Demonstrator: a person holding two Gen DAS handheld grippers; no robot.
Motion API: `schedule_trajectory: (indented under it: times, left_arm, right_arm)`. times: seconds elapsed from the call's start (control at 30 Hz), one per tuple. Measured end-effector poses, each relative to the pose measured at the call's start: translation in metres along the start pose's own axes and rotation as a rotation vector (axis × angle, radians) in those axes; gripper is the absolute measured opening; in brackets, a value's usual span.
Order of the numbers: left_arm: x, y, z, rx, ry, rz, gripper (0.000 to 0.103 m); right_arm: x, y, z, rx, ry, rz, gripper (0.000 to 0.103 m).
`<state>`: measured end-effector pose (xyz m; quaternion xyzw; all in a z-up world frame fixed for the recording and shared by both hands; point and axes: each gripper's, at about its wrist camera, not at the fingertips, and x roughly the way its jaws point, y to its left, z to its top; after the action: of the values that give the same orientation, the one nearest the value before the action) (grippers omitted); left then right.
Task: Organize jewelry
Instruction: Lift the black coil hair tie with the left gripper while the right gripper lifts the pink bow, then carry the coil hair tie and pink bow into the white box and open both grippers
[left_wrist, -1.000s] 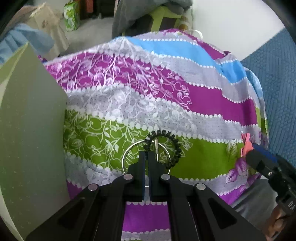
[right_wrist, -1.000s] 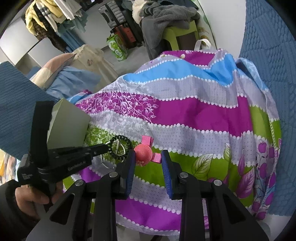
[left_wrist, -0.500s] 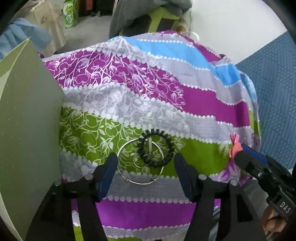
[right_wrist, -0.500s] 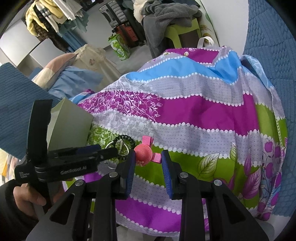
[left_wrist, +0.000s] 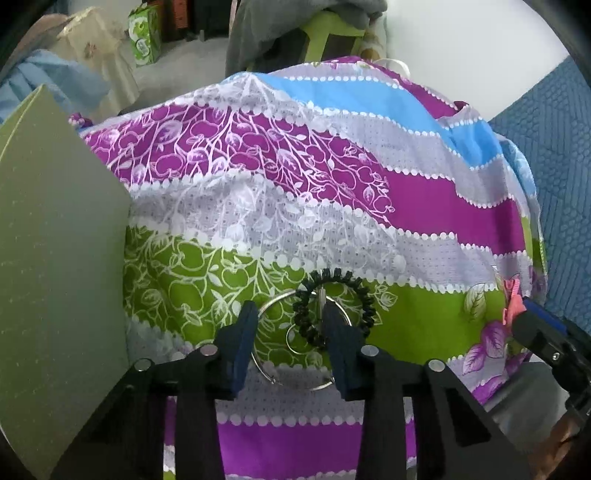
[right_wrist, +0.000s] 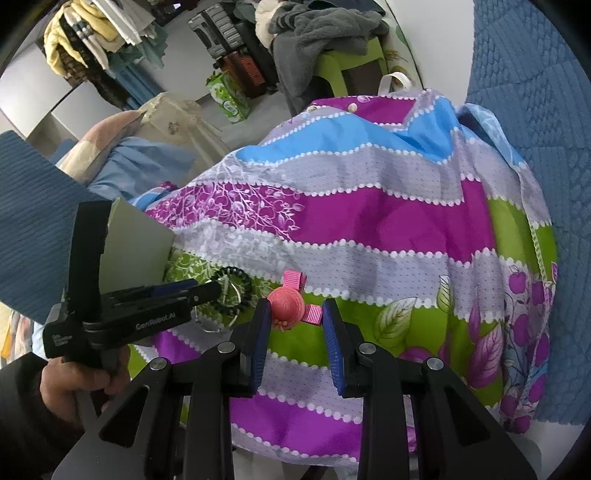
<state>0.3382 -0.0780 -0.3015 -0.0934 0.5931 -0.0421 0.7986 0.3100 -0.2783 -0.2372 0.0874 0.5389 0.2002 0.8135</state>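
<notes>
A large silver hoop (left_wrist: 271, 374) with a smaller ring and a black spiral hair tie (left_wrist: 364, 295) lie together on the striped floral cloth (left_wrist: 332, 206). My left gripper (left_wrist: 291, 334) is open, its fingers either side of the hoop. The hoop and the hair tie (right_wrist: 240, 284) also show in the right wrist view. A pink hat-shaped hair clip (right_wrist: 286, 302) lies on the cloth between the fingers of my open right gripper (right_wrist: 295, 328). The clip (left_wrist: 511, 308) also shows in the left wrist view at the right edge.
A grey-green card or box flap (left_wrist: 55, 266) stands upright at the left of the cloth. A blue quilted surface (right_wrist: 535, 92) borders the cloth on the right. Clothes, bags and a green stool are beyond the far edge.
My left gripper was shut over the hoop and hair tie a second ago; it has opened and now straddles them. My right gripper has stayed open around the pink clip.
</notes>
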Motion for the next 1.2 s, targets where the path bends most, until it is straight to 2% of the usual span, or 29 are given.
schedule_trajectory:
  times: [0.13,0.27,0.3,0.53,0.93,1.2]
  left_arm:
    - [0.002,-0.007,0.002,0.028,-0.008,0.000,0.027]
    - [0.012,-0.019,0.002,0.067,0.014,-0.002,0.009]
    - [0.012,-0.024,0.000,0.096,0.002,0.008,0.008]
    - [-0.010,-0.033,0.003,0.103,-0.046,-0.035,0.007]
    - [-0.113,-0.019,0.019,0.077,-0.160,-0.129,0.007]
    - [-0.163,-0.001,0.022,0.063,-0.206,-0.176,0.008]
  right_arm:
    - [0.000,-0.003,-0.002,0.006,0.003,-0.003,0.026]
    - [0.001,-0.002,-0.003,0.002,0.007,-0.008,0.026]
    - [0.000,-0.001,-0.003,0.000,0.006,-0.010,0.026]
    - [-0.007,0.002,0.000,-0.011,-0.007,-0.024,0.026]
    - [-0.046,0.040,0.016,-0.055,-0.092,-0.037,0.026]
    - [-0.077,0.075,0.032,-0.083,-0.172,-0.042,0.026]
